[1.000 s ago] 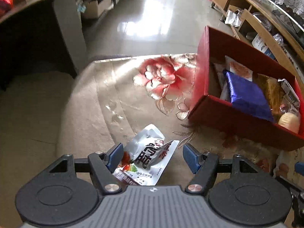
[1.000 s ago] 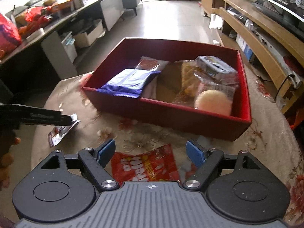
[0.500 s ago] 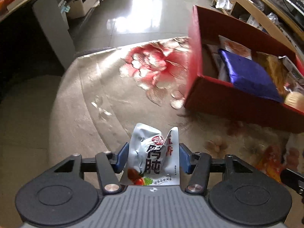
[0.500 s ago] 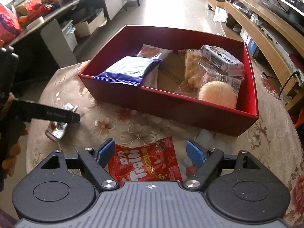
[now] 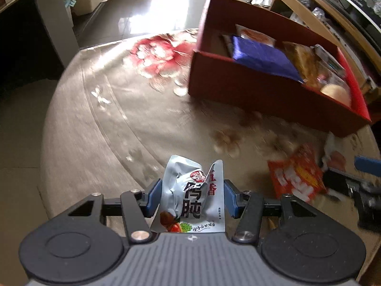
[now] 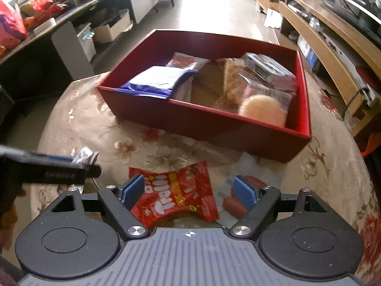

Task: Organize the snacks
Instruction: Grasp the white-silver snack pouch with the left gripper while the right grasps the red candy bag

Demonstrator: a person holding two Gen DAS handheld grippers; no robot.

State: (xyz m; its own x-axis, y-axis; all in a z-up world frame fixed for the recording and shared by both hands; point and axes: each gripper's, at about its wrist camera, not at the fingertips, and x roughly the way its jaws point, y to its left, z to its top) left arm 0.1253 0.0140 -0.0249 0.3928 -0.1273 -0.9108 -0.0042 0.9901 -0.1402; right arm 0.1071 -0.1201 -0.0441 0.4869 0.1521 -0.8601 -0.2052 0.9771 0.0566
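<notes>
The left tongs point(image 5: 191, 199) pinch a crumpled silver snack packet point(image 5: 193, 197) above the counter point(image 5: 100, 124), short of the red box point(image 5: 262, 90), so the slick foil could slip out, while the right tongs point(image 6: 189, 191) gape wide over a red candy bag point(image 6: 176, 193).

Left wrist view: we look steeply down along the left gripper point(image 5: 192, 199) from close above the floral tablecloth point(image 5: 114, 109), the red box point(image 5: 262, 88) ahead to the right.
Right wrist view: we look down along the right gripper point(image 6: 189, 191), facing the red box point(image 6: 214, 124) head-on, near the table.
Shared: both views take in the box, the red Trolli packet point(image 6: 177, 196) point(image 5: 297, 176) and the tablecloth; each view catches the other gripper at its edge.
</notes>
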